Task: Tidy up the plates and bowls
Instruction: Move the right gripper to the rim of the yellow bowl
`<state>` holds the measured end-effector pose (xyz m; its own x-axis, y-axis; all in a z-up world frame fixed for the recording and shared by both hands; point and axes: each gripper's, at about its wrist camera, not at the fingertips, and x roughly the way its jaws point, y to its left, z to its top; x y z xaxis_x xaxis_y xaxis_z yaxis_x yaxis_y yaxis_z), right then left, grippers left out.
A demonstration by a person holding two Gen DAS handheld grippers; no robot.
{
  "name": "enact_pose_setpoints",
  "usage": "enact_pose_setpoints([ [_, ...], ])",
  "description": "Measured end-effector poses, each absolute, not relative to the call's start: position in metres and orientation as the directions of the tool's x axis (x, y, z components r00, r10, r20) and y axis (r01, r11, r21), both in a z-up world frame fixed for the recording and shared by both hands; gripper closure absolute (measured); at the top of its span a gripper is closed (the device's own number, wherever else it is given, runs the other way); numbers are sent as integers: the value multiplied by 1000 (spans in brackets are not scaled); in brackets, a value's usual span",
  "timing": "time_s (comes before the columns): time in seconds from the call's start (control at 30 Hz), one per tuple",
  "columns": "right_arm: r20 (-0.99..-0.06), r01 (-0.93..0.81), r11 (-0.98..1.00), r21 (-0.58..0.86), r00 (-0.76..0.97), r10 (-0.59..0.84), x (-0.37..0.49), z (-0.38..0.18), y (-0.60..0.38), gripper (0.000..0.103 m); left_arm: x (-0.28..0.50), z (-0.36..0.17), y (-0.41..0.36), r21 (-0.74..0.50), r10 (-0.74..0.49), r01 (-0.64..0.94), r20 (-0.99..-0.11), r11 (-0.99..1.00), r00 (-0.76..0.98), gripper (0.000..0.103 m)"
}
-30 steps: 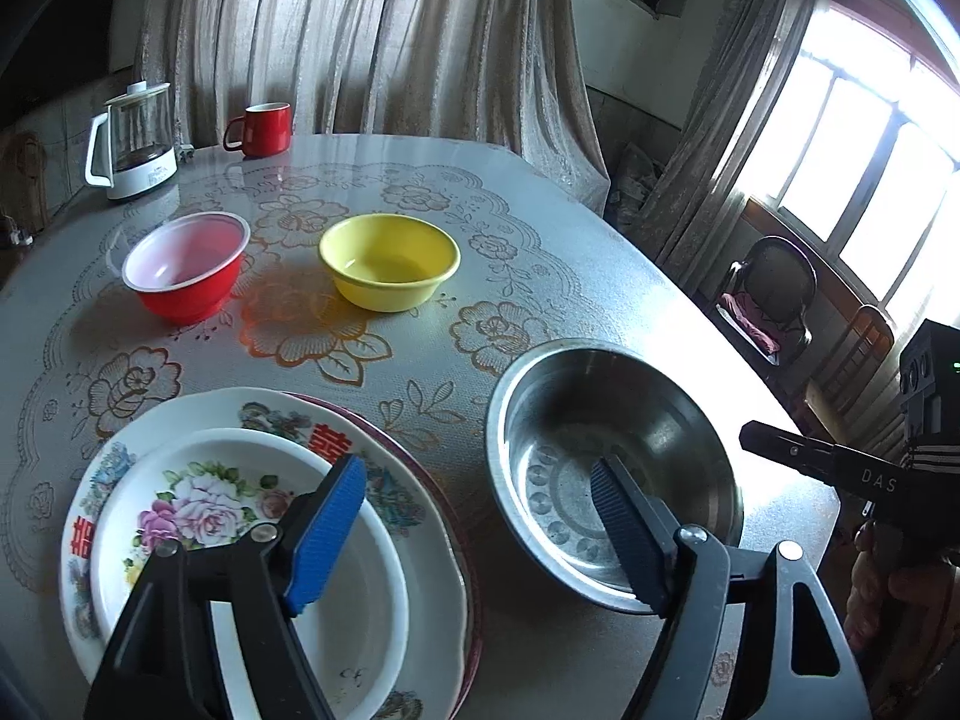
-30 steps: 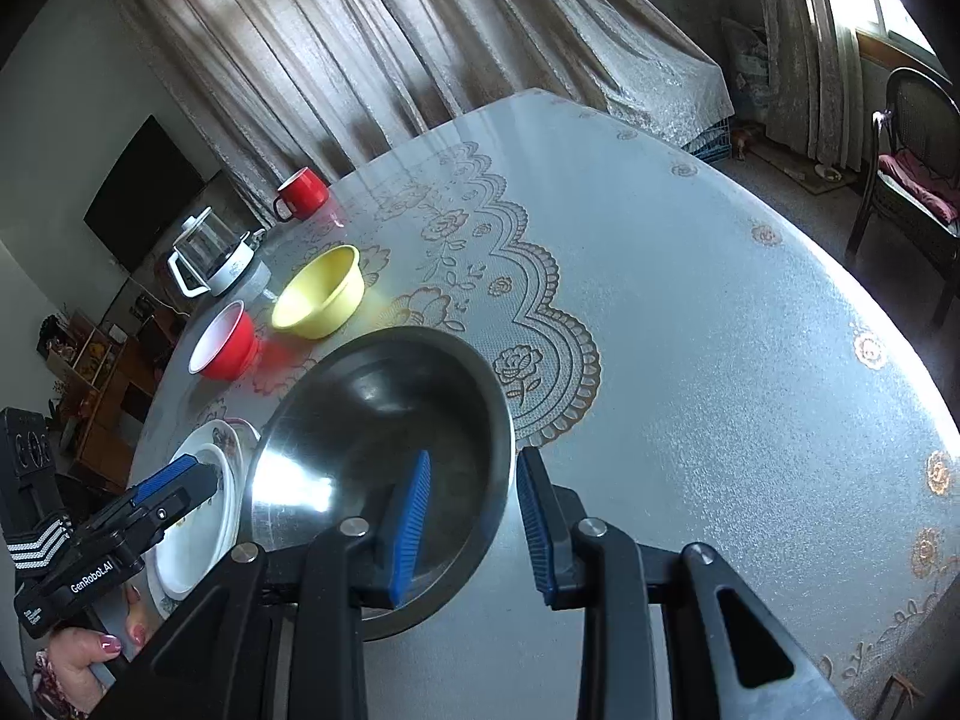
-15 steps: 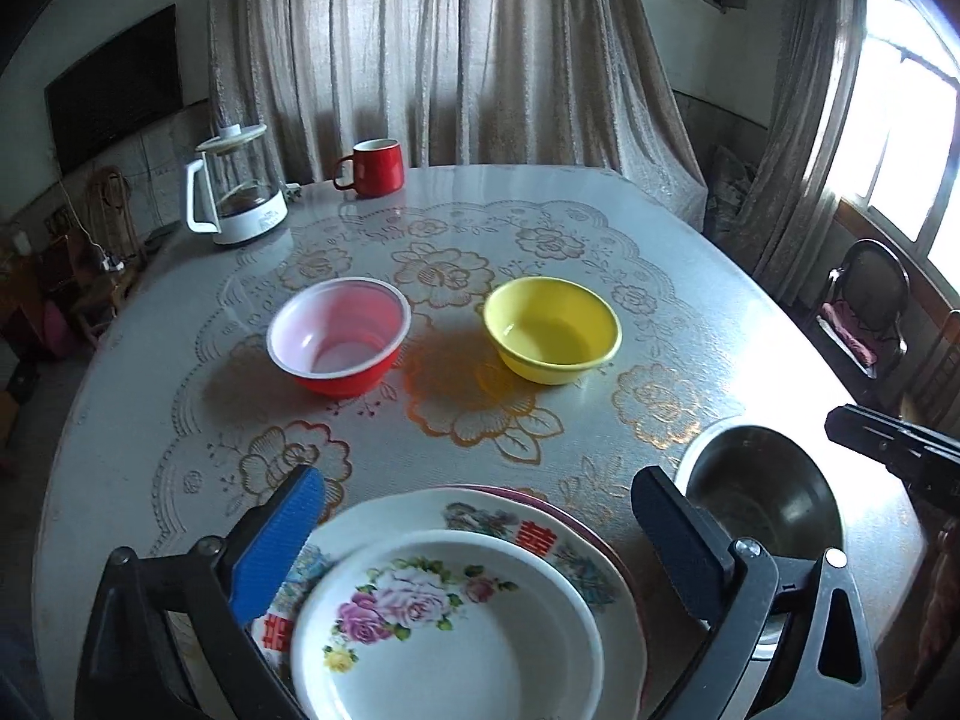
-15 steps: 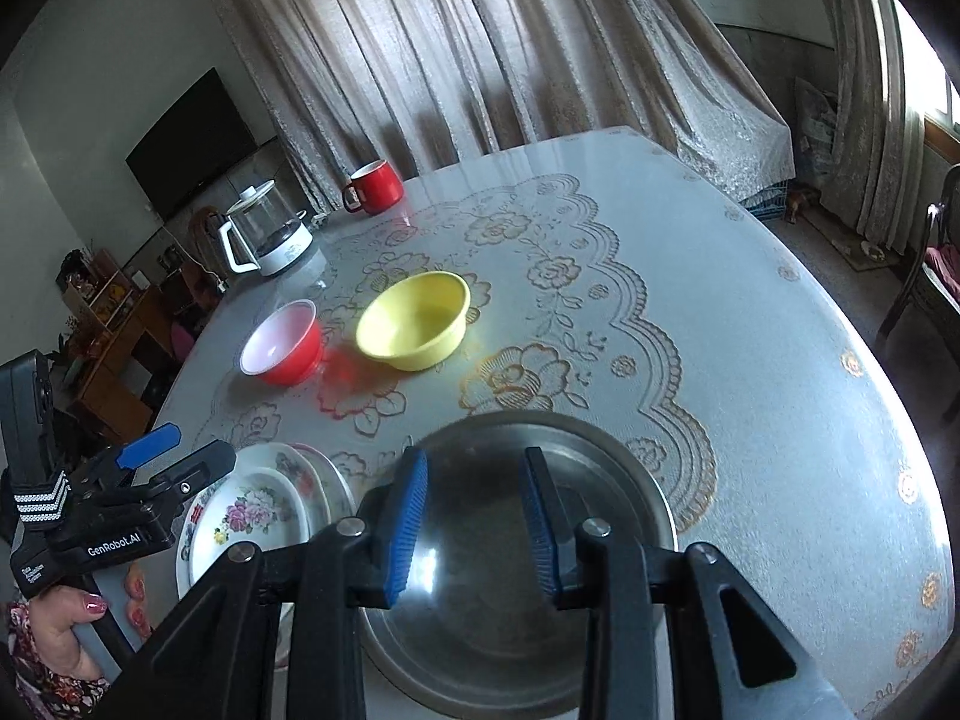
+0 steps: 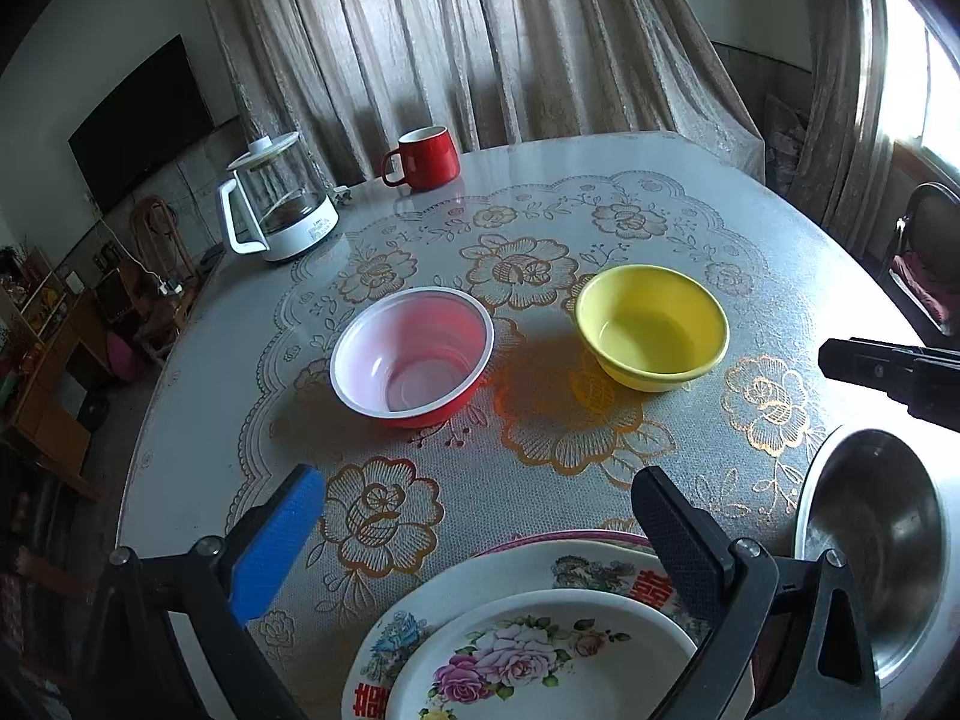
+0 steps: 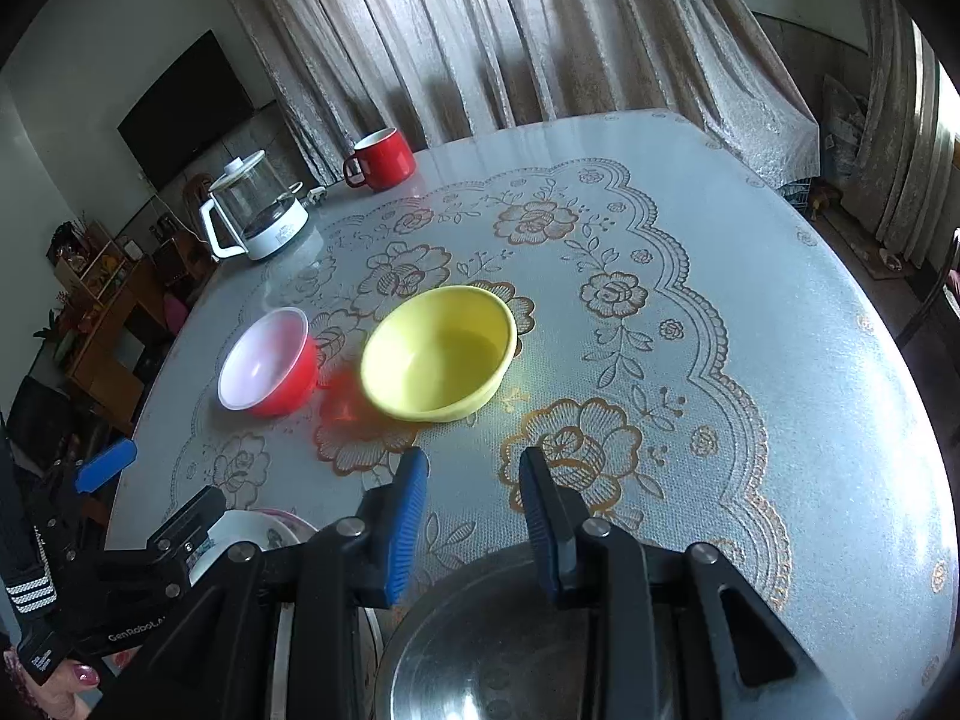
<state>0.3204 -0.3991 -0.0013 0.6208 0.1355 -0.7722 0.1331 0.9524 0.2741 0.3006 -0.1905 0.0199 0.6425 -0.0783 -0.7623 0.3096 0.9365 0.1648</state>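
Note:
A red bowl [image 5: 414, 357] with a white inside and a yellow bowl [image 5: 653, 327] stand side by side mid-table; they also show in the right wrist view, the red bowl [image 6: 270, 363] and the yellow bowl [image 6: 441, 354]. A stack of floral plates [image 5: 540, 642] lies at the near edge. A steel bowl [image 5: 876, 546] sits to its right. My left gripper [image 5: 480, 531] is wide open and empty above the plates' far rim. My right gripper [image 6: 474, 510] is open and empty above the steel bowl's [image 6: 498, 654] far rim.
A glass kettle [image 5: 276, 204] and a red mug [image 5: 426, 159] stand at the table's far side before the curtains. A chair [image 5: 927, 258] stands off the right edge. The floral tablecloth [image 6: 690, 312] stretches bare to the right of the yellow bowl.
Both grippers have pulled back and tilted up toward the red and yellow bowls. The left gripper has opened wider. The steel bowl and plates now sit lower in view.

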Motion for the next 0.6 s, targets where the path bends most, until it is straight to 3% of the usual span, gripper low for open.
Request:
enact_pose_setpoints([
  [0.27,-799,154,944,291,582,151,358,-15,-407,69,334,14,-196,116,-85,284,-790,952,608,0],
  [0.6,-837,176,943,283,525,153,403,-37,-417,69,360,-4,-213,145,-47,277,-810,950,584,0],
])
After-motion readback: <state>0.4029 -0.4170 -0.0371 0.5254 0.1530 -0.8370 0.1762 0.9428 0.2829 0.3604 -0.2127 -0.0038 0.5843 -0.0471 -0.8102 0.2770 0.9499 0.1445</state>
